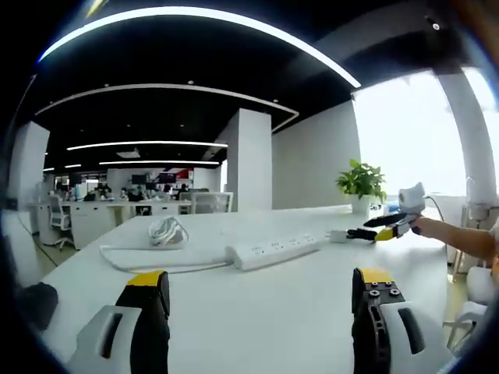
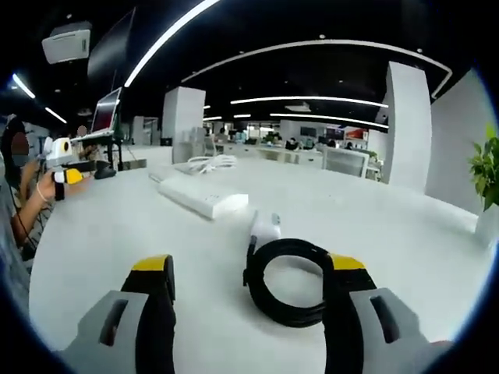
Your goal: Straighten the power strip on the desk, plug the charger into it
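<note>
One charger (image 2: 266, 229), one power strip (image 2: 199, 196)

The surface (image 1: 257, 312) is showing plain white, and so are the power strip (image 1: 274, 251) and its coiled cord (image 1: 166, 231). The charger (image 2: 265, 227) is showing white with a black cable (image 2: 287, 282). Both tongs (image 1: 261, 312) (image 2: 248, 312) are showing black with yellow tips. The plant (image 1: 361, 181) is looking green.

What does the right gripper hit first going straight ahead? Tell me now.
Likely the coiled black cable, lying on the desk between the open jaws of the right gripper. The white charger sits just beyond it, then the power strip; depth is uncertain.
</note>
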`<state>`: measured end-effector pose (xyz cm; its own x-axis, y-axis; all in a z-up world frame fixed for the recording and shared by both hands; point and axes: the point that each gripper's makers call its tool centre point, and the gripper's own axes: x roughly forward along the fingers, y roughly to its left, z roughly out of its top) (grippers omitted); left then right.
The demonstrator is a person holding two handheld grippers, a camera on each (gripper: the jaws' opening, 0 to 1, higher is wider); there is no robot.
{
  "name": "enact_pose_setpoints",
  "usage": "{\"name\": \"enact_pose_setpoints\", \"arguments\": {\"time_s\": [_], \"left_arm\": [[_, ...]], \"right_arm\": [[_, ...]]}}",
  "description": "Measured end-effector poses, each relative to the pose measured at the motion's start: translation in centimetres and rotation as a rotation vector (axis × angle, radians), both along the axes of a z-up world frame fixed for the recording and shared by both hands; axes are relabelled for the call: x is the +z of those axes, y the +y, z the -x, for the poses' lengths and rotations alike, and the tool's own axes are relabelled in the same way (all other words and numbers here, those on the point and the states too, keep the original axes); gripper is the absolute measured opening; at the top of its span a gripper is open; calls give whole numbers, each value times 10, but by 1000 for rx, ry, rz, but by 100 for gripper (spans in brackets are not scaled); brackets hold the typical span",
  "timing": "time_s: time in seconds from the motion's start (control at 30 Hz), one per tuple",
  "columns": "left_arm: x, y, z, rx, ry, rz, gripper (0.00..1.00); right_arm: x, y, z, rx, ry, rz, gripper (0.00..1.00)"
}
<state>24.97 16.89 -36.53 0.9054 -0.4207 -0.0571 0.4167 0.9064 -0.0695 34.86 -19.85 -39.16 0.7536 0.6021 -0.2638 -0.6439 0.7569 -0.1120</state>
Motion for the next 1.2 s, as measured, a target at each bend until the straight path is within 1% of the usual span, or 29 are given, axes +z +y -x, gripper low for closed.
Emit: {"name": "enact_pose_setpoints", "arguments": {"time_s": [0.07, 0.23, 0.3, 0.4, 0.43, 0.5, 0.6, 0.67, 0.73, 0.87, 1.03, 1.13, 1.2], "left_arm": [[-1, -1, 1, -2, 2, -8, 99], [-2, -3, 1, -5, 5, -8, 99], [-3, -3, 1, -6, 7, -8, 99], [-3, -5, 2, -10, 8, -12, 99], [-3, -5, 3, -12, 7, -11, 99], [-4, -6, 4, -20, 9, -11, 99], [-4, -7, 4, -20, 9, -5, 99], [-4, -7, 5, -20, 10, -2, 99], [-5, -8, 5, -22, 10, -2, 99], [-5, -9, 5, -25, 10, -3, 99], [-6, -10, 6, -28, 13, -2, 99], [-5, -12, 8, -32, 13, -5, 99], [-4, -13, 8, -36, 11, -4, 99]], "right_arm": [[-3, 1, 2, 23, 40, 26, 73], [-3, 3, 4, 56, 86, 82, 72], [-4, 4, 5, 66, 108, 92, 73], [-8, 5, 7, 84, 176, 93, 72], [-9, 4, 8, 93, 196, 102, 68], [-7, 4, 7, 90, 201, 104, 63], [-4, 4, 5, 90, 210, 112, 64], [-5, 4, 6, 90, 223, 124, 62], [-8, 4, 7, 93, 249, 143, 58], [-10, 3, 7, 91, 266, 151, 55], [-11, 2, 5, 84, 271, 158, 54], [-13, 2, 5, 82, 272, 175, 54], [-14, 1, 5, 80, 278, 179, 52]]}}
